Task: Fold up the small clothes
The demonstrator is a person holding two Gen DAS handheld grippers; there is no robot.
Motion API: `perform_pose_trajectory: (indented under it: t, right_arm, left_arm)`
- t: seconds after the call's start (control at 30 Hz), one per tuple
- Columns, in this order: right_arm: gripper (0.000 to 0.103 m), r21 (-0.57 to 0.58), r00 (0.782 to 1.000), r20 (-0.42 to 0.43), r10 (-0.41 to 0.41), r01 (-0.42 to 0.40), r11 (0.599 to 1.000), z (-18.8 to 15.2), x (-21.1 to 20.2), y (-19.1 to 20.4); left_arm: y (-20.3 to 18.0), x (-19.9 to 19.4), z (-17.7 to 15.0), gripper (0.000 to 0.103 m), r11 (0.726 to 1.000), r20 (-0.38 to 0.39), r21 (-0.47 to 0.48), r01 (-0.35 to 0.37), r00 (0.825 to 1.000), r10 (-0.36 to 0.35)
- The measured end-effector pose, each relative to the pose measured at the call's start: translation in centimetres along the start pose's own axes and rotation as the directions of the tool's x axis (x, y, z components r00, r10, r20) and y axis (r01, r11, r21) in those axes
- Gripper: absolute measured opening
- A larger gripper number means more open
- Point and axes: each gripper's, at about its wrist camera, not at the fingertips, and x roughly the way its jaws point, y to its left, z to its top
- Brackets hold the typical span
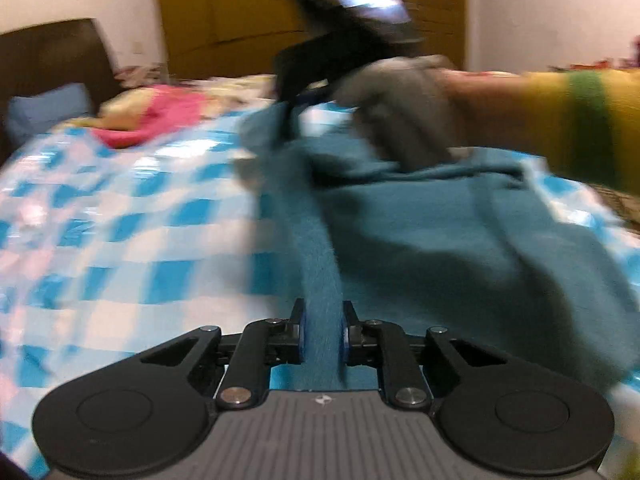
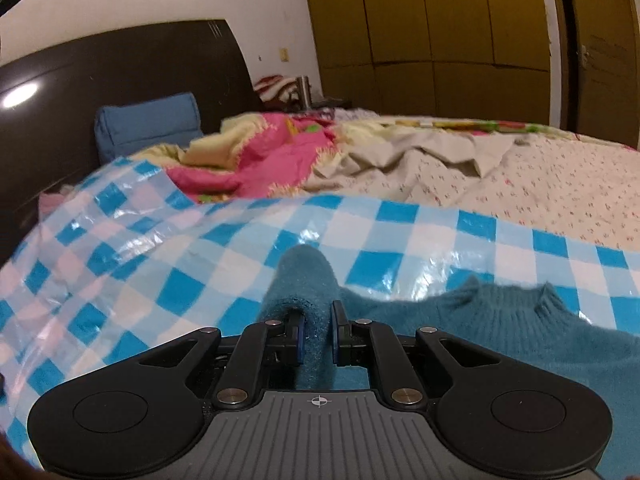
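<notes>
Sweater (image 1: 420, 240), teal and fuzzy, lies on a blue-checked sheet (image 1: 120, 220) over the bed. Left tool (image 1: 323, 332) is pinching a raised fold of it between its pads. Right tool (image 2: 317, 334) is pinching another bunched edge, the knitted collar (image 2: 544, 300) lying just to its right. Ahead of the left tool, a gloved hand (image 1: 404, 120) with a yellow sleeve (image 1: 580, 120) holds the right tool. Beyond lie a pink blanket (image 2: 272, 156), a blue pillow (image 2: 148, 126) and a wardrobe (image 2: 440, 32).
</notes>
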Motion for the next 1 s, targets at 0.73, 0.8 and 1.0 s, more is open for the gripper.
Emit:
perform_pose_trajectory:
  t: [0.73,0.8,1.0]
  right_arm:
    - [0.020,-0.247,0.988,-0.101,-0.114,0.086,0.965,-1.4,4.3,5.5]
    - [0.022,-0.269,0.982,-0.147,-0.121,0.078,0.960,-2.1,4.6,5.8]
    - [0.026,-0.170,0.999,-0.045,0.010,-0.018,0.985,-1.5,-3.4,3.8]
  left_arm:
    - [2.9,-0.3,-3.4,0.029,0.979,-0.141,-0.008,-0.202,0.970,0.199]
    - [3.6,-0.7,-3.5,0.032,0.981,-0.151,-0.043,-0.190,0.972,0.182]
    - [5.9,-2.8,-3.9,0.043,0.970,-0.153,-0.143,-0.198,0.972,0.176]
